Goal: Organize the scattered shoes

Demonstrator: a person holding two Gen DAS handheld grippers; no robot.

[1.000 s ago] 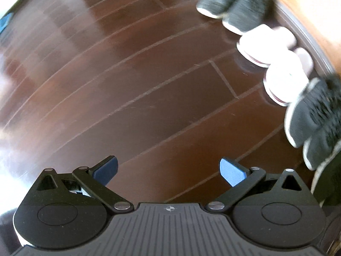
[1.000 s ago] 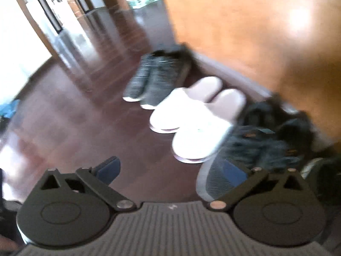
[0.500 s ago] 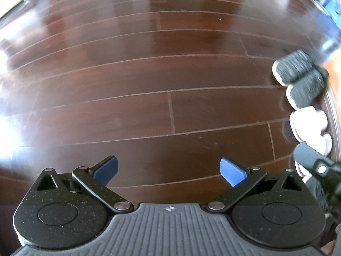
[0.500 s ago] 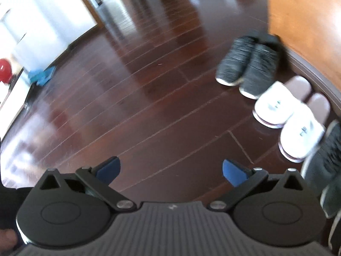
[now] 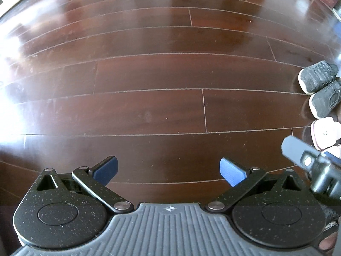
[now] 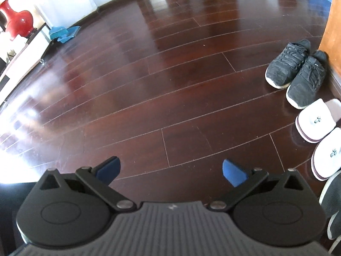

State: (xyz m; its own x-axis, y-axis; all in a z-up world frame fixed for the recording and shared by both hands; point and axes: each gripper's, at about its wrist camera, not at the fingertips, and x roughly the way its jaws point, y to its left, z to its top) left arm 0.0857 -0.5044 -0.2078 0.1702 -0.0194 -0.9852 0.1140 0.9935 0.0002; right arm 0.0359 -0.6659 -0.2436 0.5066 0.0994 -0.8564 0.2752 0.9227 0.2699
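At far left in the right wrist view a red vase [image 6: 18,22] stands on a white cabinet [image 6: 25,49], with a blue object [image 6: 62,33] on the floor near it. The dark wooden floor [image 6: 159,89] lies bare and wide through the middle. Both left tongs [image 5: 168,170] and right tongs [image 6: 170,171] are spread, holding nothing. Along the right edge, against an orange-brown wall [image 6: 332,32], the shoes sit in a row: black sneakers [image 6: 296,70], then white slippers [image 6: 319,132] bearing a small dark logo too small to read, then grey shoes [image 6: 332,204] nearest.
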